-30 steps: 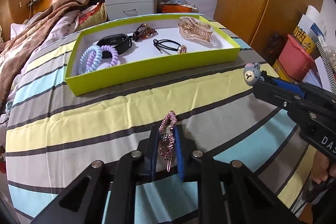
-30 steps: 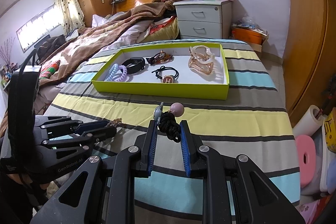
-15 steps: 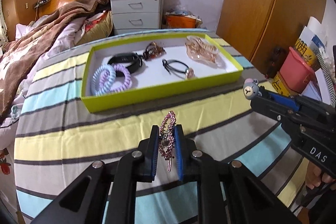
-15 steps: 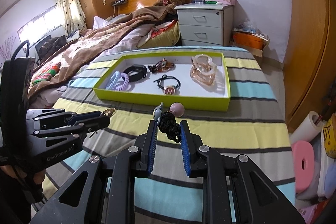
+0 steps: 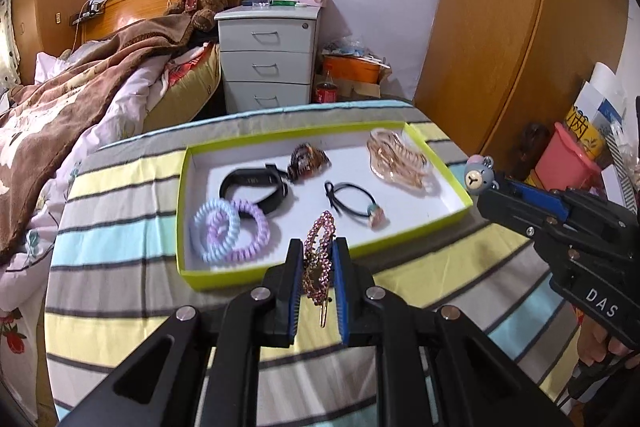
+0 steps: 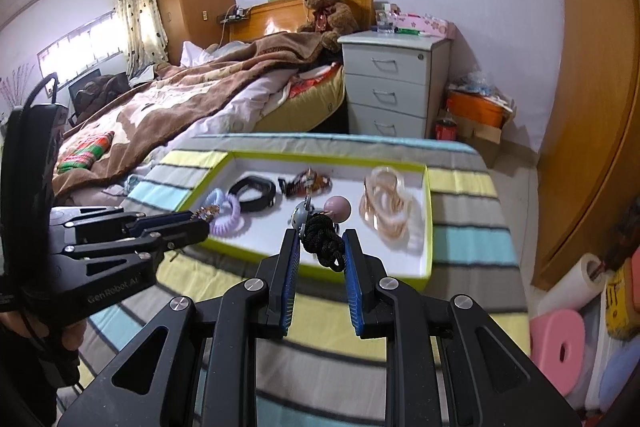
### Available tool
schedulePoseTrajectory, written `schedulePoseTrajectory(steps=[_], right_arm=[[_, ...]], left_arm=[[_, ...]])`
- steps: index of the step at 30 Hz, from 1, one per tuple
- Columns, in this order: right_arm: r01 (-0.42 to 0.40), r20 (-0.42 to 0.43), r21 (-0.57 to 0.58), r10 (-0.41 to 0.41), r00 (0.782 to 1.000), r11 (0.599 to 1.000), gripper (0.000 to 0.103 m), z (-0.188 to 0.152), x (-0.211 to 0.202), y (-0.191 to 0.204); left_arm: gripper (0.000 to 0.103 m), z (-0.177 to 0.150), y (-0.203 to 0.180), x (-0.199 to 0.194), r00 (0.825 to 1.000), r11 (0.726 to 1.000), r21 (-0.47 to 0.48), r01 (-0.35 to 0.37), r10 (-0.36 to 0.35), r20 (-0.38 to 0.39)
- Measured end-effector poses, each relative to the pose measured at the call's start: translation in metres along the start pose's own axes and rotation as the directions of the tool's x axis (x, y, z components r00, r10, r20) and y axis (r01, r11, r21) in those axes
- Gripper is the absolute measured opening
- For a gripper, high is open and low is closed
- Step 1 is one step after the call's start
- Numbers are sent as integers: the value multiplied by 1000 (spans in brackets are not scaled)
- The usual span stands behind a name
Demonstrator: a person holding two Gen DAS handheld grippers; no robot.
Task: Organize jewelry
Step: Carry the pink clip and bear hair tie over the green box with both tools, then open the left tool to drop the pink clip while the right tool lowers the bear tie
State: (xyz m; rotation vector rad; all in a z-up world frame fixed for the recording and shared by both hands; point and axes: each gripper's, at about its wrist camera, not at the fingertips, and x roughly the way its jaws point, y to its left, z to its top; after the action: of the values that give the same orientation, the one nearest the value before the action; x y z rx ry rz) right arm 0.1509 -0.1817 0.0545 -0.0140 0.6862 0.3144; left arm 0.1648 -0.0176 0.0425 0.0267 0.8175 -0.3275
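Both hand-held grippers carried hair pieces toward the tray.

Left hand-held gripper point(image 5: 316, 269) was clamped on a pink rhinestone hair clip point(image 5: 318, 259), long axis along the fingers, decorated end pointing at the lime tray point(image 5: 440, 227), pin end trailing back. Right hand-held gripper point(image 6: 320, 247) pinched a black hair tie point(image 6: 322, 241), its bear charm point(image 6: 301, 214) forward; both held above the striped tabletop point(image 5: 120, 227), probably for dropping in.

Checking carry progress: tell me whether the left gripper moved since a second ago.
Yes. The left gripper, clamping the pink rhinestone hair clip, advanced toward the yellow-green tray.
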Motion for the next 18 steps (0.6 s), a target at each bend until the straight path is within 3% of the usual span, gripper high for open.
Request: schedulePoseTrajectory(steps=[18], right_arm=[[20,-136,-33,-24,990,999,22,-6,62,-16]], left_arm=[[15,30,8,60,998,999,-30,25,-26,-53]])
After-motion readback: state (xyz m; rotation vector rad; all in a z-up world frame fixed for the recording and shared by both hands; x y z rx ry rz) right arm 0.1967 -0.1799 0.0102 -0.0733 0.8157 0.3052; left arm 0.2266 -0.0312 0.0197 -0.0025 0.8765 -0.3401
